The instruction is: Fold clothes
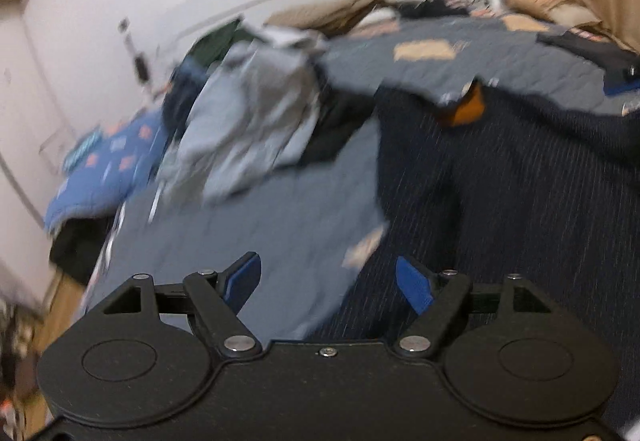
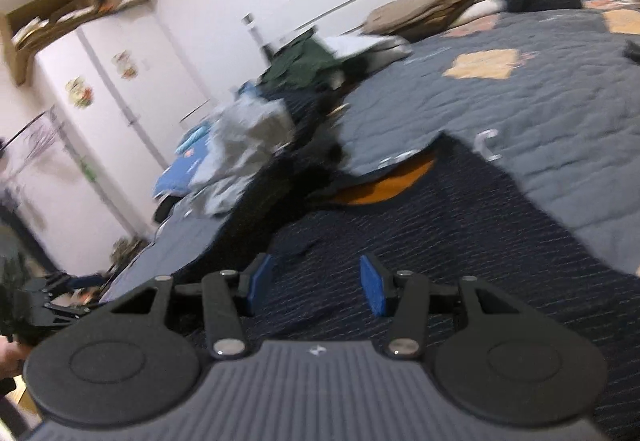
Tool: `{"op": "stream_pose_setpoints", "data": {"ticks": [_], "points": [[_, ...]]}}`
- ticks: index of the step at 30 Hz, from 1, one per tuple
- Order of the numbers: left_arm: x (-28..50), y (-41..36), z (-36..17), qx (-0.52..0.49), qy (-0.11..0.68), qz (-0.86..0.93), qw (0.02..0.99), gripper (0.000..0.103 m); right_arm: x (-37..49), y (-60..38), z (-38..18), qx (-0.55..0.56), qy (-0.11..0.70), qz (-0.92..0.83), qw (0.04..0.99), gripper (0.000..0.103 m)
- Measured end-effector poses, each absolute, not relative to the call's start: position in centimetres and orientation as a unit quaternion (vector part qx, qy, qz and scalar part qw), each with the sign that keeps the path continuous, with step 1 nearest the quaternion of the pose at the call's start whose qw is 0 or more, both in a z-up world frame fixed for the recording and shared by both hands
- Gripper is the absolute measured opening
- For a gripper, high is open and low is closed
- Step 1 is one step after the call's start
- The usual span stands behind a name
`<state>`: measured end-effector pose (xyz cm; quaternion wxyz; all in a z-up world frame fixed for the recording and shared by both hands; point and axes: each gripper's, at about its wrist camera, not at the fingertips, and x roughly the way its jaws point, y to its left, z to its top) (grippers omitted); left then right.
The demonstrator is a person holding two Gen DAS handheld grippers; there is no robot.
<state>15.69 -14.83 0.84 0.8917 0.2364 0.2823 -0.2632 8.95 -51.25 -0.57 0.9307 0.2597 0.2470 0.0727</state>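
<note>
A dark navy striped garment (image 1: 500, 209) lies spread on the bed, with an orange patch (image 1: 464, 109) at its far end. In the right wrist view the same navy garment (image 2: 420, 241) fills the middle, orange patch (image 2: 396, 177) beyond. My left gripper (image 1: 328, 281) hovers open over the garment's left edge, nothing between its blue pads. My right gripper (image 2: 316, 281) is open too, just above the navy cloth. A crumpled pile of grey and light-blue clothes (image 1: 248, 129) sits further back on the left; the pile (image 2: 240, 153) shows in the right wrist view as well. Both views are motion-blurred.
A grey quilt (image 1: 460, 57) with tan patches covers the bed. A blue patterned pillow (image 1: 112, 169) lies at the left edge, dark green clothes (image 2: 308, 61) and tan bedding (image 2: 432, 1) at the head. White wardrobe (image 2: 112, 89) and wall stand left. My other gripper (image 2: 52, 297) shows at lower left.
</note>
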Motion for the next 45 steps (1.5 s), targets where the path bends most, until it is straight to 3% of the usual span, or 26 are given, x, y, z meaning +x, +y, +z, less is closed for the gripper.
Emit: {"op": "stream_pose_setpoints", "data": {"ticks": [7, 11, 22, 23, 25, 26, 27, 29, 36, 41, 44, 45], "points": [[15.8, -9.5, -2.7, 0.246, 0.359, -0.236, 0.869, 0.074, 9.8, -45.2, 0.7, 0.250, 0.252, 0.163, 0.921, 0.048], [15.5, -7.6, -3.7, 0.233, 0.359, -0.228, 0.874, 0.074, 10.0, -42.8, 0.4, 0.227, 0.268, 0.181, 0.918, 0.048], [21.6, -1.8, -5.9, 0.037, 0.430, -0.193, 0.881, 0.073, 10.8, -40.3, 0.0, 0.208, 0.288, 0.198, 0.913, 0.048], [22.2, -1.3, -6.1, 0.018, 0.437, -0.190, 0.879, 0.067, 10.8, -40.3, -0.1, 0.207, 0.289, 0.199, 0.913, 0.048], [23.4, -0.3, -6.7, -0.022, 0.451, -0.183, 0.873, 0.041, 10.8, -40.2, -0.1, 0.207, 0.291, 0.200, 0.913, 0.048], [23.7, -0.2, -6.6, -0.029, 0.452, -0.180, 0.873, 0.023, 10.8, -40.2, -0.2, 0.207, 0.291, 0.200, 0.912, 0.048], [23.9, -0.1, -6.5, -0.034, 0.451, -0.178, 0.874, 0.013, 10.9, -40.1, -0.2, 0.207, 0.291, 0.200, 0.912, 0.048], [24.4, 0.0, -6.1, -0.044, 0.450, -0.173, 0.875, 0.011, 11.0, -40.1, -0.4, 0.209, 0.292, 0.198, 0.912, 0.048], [27.5, 5.1, 0.0, -0.042, 0.353, -0.048, 0.934, 0.009, 10.7, -40.9, -0.3, 0.212, 0.289, 0.192, 0.914, 0.048], [30.9, 7.1, 1.4, -0.017, 0.335, 0.018, 0.942, 0.010, 10.6, -41.3, -0.1, 0.216, 0.285, 0.188, 0.915, 0.048], [33.0, 8.3, 2.2, -0.001, 0.325, 0.056, 0.944, 0.020, 11.0, -41.2, 0.0, 0.215, 0.284, 0.186, 0.916, 0.048], [33.5, 7.9, 1.9, 0.004, 0.332, 0.064, 0.941, 0.034, 11.0, -41.3, 0.0, 0.215, 0.283, 0.186, 0.916, 0.048]]}}
